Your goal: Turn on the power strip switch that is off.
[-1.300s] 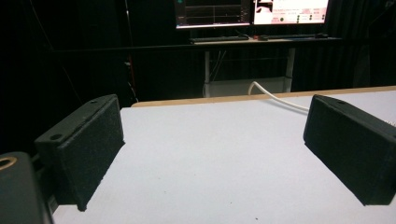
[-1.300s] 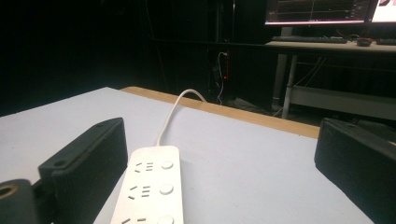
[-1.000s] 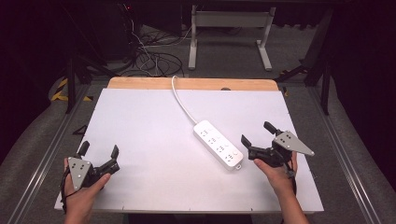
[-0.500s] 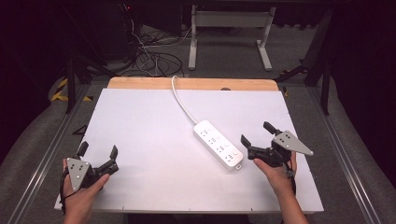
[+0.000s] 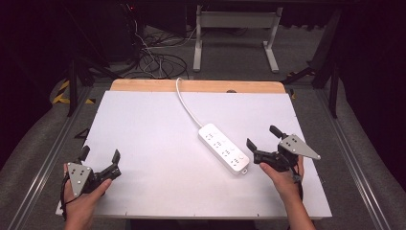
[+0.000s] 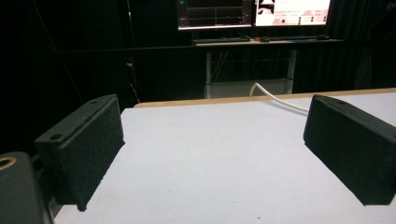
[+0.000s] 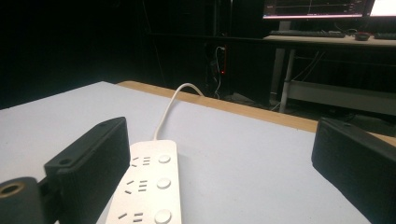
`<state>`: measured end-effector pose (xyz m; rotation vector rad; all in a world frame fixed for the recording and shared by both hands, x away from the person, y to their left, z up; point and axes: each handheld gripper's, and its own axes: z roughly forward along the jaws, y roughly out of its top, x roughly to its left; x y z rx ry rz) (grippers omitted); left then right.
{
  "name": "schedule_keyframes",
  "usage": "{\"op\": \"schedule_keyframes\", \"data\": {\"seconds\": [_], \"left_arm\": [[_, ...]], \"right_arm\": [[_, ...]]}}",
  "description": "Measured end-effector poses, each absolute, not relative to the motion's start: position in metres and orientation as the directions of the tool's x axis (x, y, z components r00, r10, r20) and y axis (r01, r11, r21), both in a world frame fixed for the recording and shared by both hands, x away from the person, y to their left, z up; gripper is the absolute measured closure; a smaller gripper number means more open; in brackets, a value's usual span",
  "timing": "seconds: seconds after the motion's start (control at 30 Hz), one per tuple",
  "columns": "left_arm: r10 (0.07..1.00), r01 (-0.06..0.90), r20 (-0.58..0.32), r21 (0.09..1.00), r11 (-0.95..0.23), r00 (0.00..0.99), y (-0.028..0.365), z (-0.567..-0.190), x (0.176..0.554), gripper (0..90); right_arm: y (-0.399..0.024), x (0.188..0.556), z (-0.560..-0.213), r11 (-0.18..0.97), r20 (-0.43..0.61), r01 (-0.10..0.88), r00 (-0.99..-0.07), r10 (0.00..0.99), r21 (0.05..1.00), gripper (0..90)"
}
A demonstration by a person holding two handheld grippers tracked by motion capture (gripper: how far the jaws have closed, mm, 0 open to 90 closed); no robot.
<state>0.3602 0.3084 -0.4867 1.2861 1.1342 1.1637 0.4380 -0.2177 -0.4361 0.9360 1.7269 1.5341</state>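
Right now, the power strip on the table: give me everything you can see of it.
The power strip is a long white bar, plastic by its look, lying flat and diagonal on the white table, right of centre. Its top carries rows of socket slots, each beside a round button. A white cord runs from its far end over the table's back edge. Nothing is plugged in. The right gripper, jaws open, sits just beside its near end, not touching.

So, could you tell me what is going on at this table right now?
A person holds a gripper in each hand over a white table. The left gripper is near the front left corner, open, with nothing between its jaws. The right gripper is open too, right beside the near end of a white power strip but not gripping it. The strip lies diagonally, and its cord runs off the far edge.
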Motion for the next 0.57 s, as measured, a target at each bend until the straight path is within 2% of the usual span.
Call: {"op": "schedule_keyframes", "data": {"seconds": [0.57], "left_arm": [[0.996,0.012,0.033,0.999,-0.034,0.085,0.3100,-0.4868,0.3603,5.6]], "right_arm": [[-0.2180,0.4395,-0.4371,0.078,-0.010,0.103,-0.541,0.841,0.992,5.8]]}}
